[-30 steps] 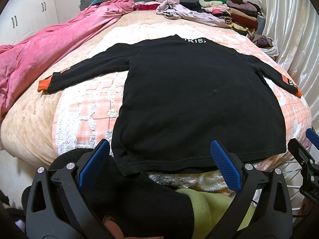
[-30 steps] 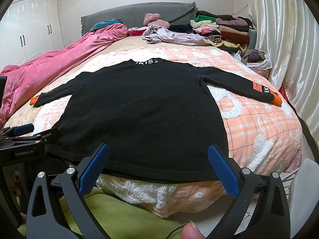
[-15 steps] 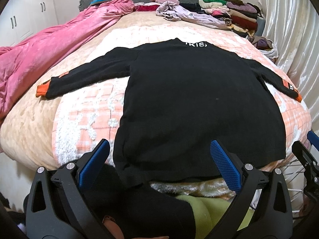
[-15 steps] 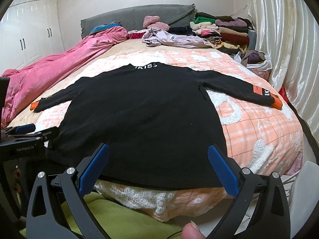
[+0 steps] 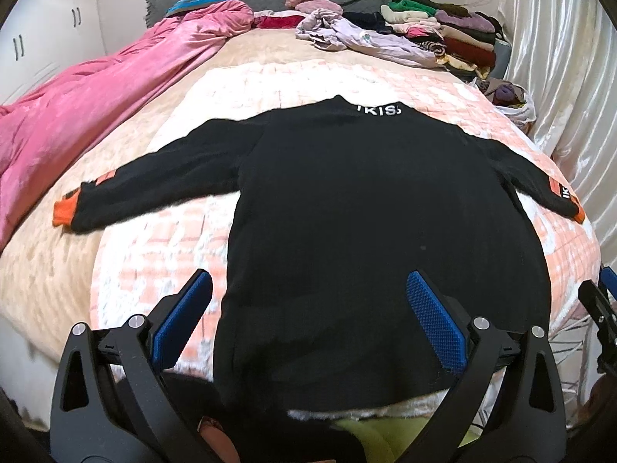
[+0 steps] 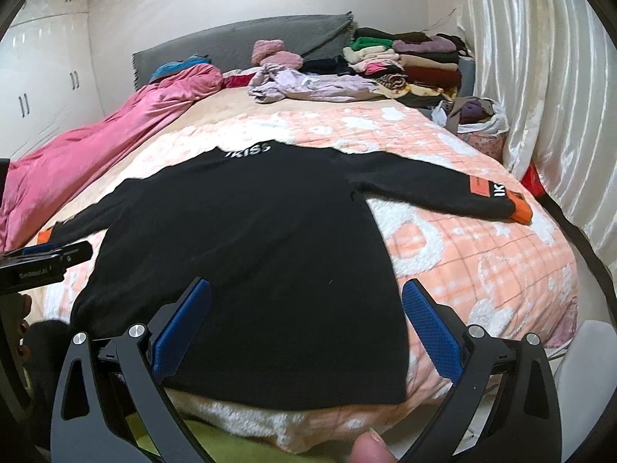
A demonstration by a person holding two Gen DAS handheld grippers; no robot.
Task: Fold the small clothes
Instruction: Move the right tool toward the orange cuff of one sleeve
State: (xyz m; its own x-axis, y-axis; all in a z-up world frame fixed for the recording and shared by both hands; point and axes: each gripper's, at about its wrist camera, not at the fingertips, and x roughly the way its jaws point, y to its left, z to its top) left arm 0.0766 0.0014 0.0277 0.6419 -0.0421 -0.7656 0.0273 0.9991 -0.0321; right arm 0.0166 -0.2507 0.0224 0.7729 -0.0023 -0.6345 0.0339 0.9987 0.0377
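A black long-sleeved sweater (image 5: 362,208) (image 6: 250,239) lies spread flat on the bed, sleeves out to both sides. It has orange cuffs (image 5: 64,212) (image 6: 520,210) and white lettering at the collar (image 5: 380,110). My left gripper (image 5: 308,308) hovers open over the sweater's near hem, left of centre, holding nothing. My right gripper (image 6: 306,310) is open too, above the hem's right part. The left gripper's side (image 6: 42,262) shows at the left edge of the right wrist view.
The sweater rests on an orange-and-white plaid blanket (image 6: 482,262). A pink duvet (image 5: 88,108) runs along the bed's left side. Folded clothes (image 6: 408,65) and a lilac garment (image 6: 308,85) sit by the grey headboard (image 6: 239,46). Curtains (image 6: 540,96) hang on the right.
Both grippers have moved forward and up over the bed; the sweater's hem now sits lower in both views. The sweater has not moved. Both stay open.
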